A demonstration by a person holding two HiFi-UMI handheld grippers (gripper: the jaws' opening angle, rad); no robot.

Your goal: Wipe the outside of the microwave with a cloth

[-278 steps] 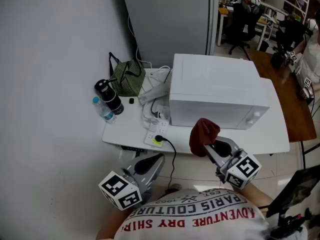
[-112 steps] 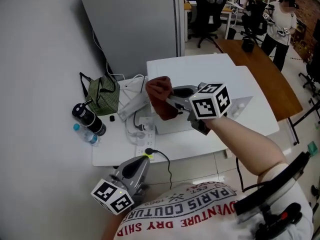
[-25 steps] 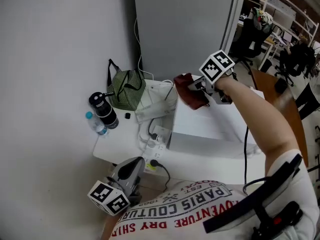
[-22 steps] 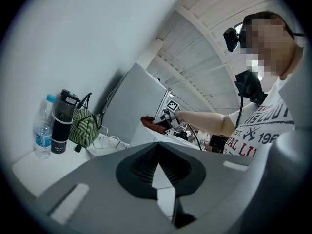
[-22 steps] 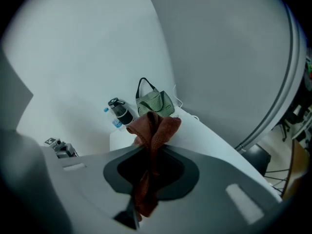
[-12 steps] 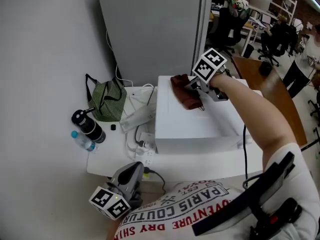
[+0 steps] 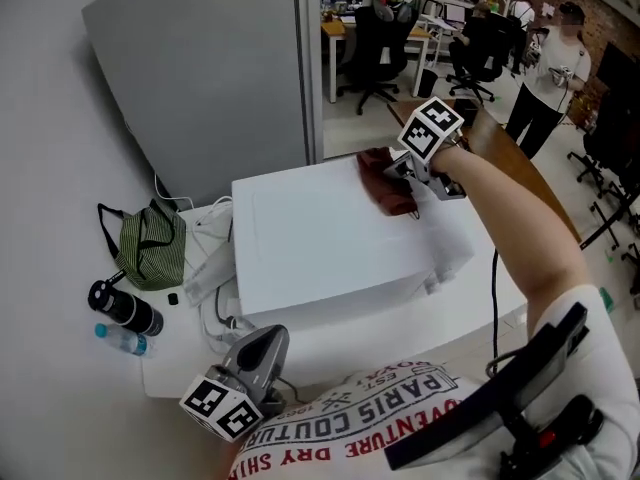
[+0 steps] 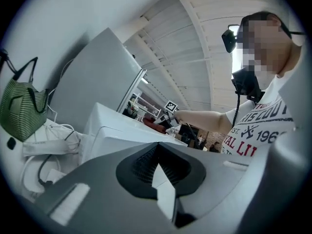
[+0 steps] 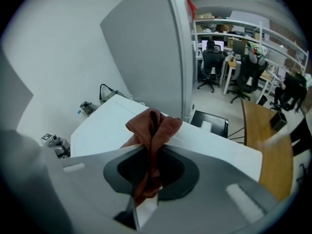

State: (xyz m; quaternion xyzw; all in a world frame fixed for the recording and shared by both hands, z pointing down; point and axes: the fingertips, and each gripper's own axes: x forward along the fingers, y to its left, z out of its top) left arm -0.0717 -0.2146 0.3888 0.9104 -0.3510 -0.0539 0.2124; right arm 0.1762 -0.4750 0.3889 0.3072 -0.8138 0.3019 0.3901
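Hanging low by the person's waist, the left gripper (image 8: 158, 174) has its jaws closed together with nothing between them; it looks idle and takes no part in the work. Just beyond it is the white table (image 7: 175, 366), with a dark flask (image 7: 125, 308) and a small water bottle (image 7: 122, 340) at the left edge, a green striped bag (image 7: 150, 248) behind them, and a tangle of white cables (image 7: 215, 268) beside the microwave (image 7: 320, 238). The microwave sits in the middle of the table with its flat white top facing the camera. Farther out, the right gripper (image 7: 400, 173) reaches over the far right part of that top, jaws clamped tight on a bunched reddish-brown cloth (image 7: 385, 190). The cloth appears to rest on the top panel near its far edge. The step in hand is probably wiping the top, with the stroke at the far right corner. The next move likely calls for dragging the cloth back across the bare top with light downward pressure and a firm grip, then doing the sides and door. Behind stands a grey partition (image 7: 210, 78), with office chairs (image 7: 375, 38) beyond it.
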